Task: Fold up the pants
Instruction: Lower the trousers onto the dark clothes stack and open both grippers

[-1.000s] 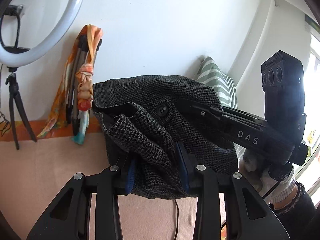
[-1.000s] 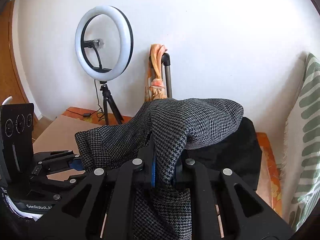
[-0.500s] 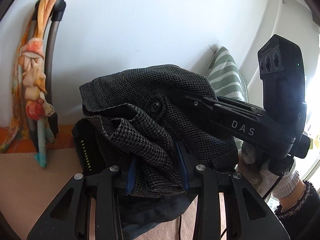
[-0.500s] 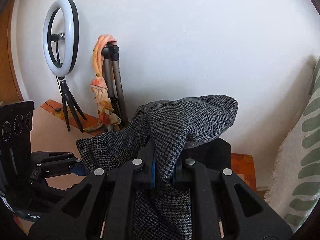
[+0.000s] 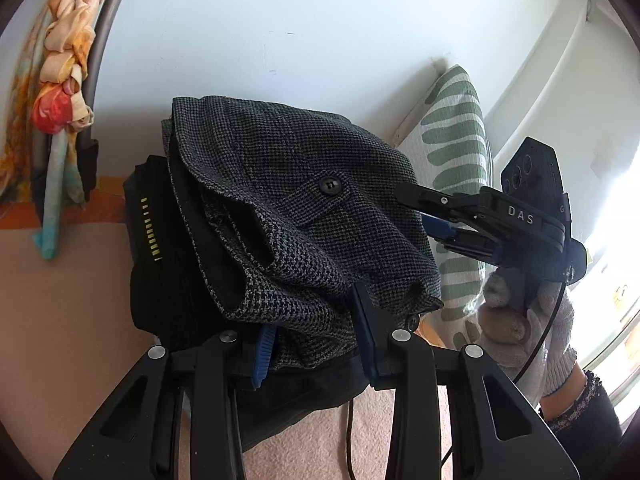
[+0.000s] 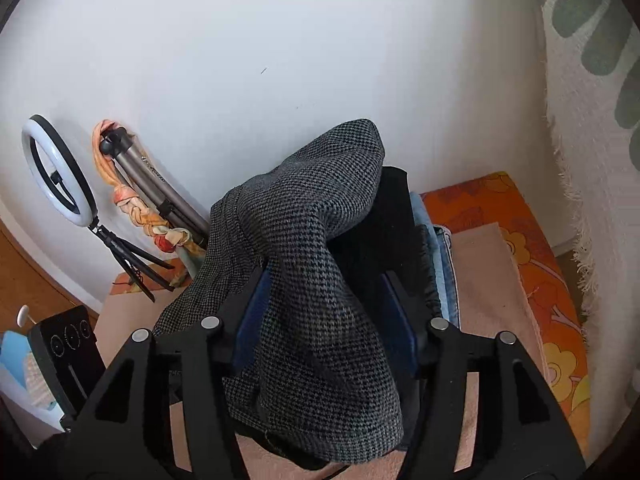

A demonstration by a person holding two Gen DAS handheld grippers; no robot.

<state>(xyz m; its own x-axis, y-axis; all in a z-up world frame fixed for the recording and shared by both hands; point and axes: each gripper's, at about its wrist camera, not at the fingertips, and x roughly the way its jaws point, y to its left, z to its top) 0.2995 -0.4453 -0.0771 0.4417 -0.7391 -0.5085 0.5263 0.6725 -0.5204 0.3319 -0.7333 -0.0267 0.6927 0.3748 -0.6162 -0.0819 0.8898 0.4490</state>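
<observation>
- Setting down the load: the folded grey houndstooth pants (image 5: 304, 216) rest on top of the stack of folded clothes (image 5: 168, 280), a black garment directly beneath them, where half a second ago they hung in the air in front of that stack.
- The right gripper (image 6: 324, 312) has let go; its blue-padded fingers (image 6: 250, 320), pinched tight on the cloth a moment ago, now stand spread to either side of the fold draped between them.
- The left gripper (image 5: 316, 340) has its fingers set wider than before but close against a bunched corner of the pants, on the near edge of the stack; whether they still bite the fabric cannot be told.
- Beside the stack, the gloved right hand (image 5: 520, 320) holds its tool level with the pants' buttoned pocket (image 5: 330, 185).
- Judged from this, the folding is done and the placing nearly so; the left release looks like the remaining step.
</observation>
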